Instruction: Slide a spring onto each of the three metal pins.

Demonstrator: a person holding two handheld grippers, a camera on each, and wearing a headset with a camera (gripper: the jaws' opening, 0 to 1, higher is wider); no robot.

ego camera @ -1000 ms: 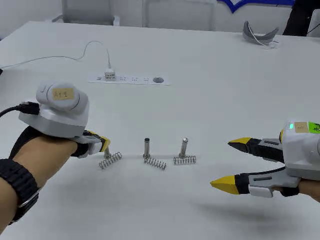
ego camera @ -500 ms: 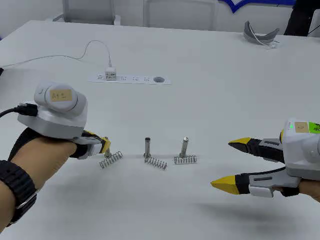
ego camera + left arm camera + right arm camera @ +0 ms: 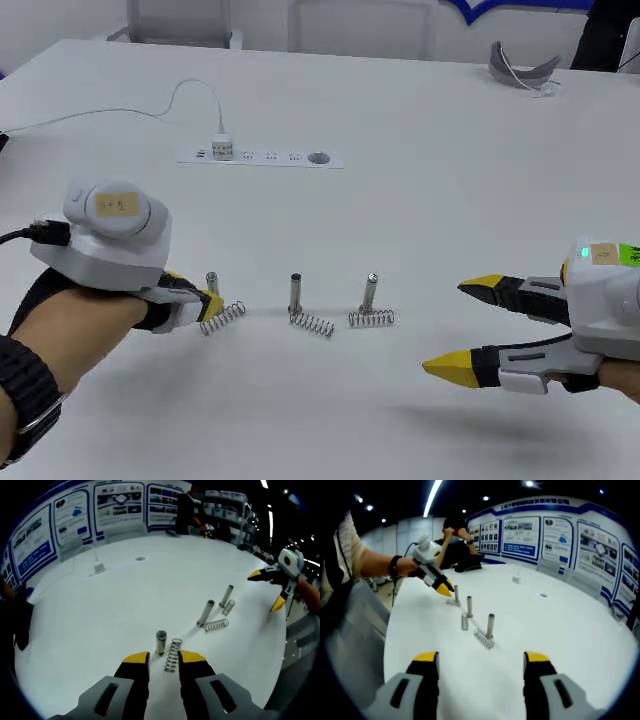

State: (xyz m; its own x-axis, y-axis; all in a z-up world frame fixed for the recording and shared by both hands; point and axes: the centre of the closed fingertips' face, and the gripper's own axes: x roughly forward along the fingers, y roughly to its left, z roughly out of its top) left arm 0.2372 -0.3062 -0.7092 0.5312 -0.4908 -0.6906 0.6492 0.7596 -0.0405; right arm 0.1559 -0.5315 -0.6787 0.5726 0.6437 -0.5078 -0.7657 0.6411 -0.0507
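Note:
Three short metal pins stand in a row on the white table: left pin (image 3: 212, 283), middle pin (image 3: 295, 293), right pin (image 3: 370, 292). A spring lies by each: left spring (image 3: 222, 318), middle spring (image 3: 312, 324), right spring (image 3: 371, 319). My left gripper (image 3: 203, 305) sits low beside the left pin, narrowly open. In the left gripper view its tips (image 3: 164, 657) flank the near end of the left spring (image 3: 173, 655) without pinching it, and the left pin (image 3: 161, 642) stands just ahead. My right gripper (image 3: 462, 327) hovers wide open to the right of the row, holding nothing (image 3: 481, 657).
A white power strip (image 3: 260, 157) with a plug and cable lies further back on the table. A grey curved object (image 3: 520, 68) rests at the far right corner. Chairs stand behind the table. The table's front edge is close below both hands.
My left gripper has drawn back toward me and to the left, uncovering the left pin it was hiding. The right gripper, pins and springs have stayed put.

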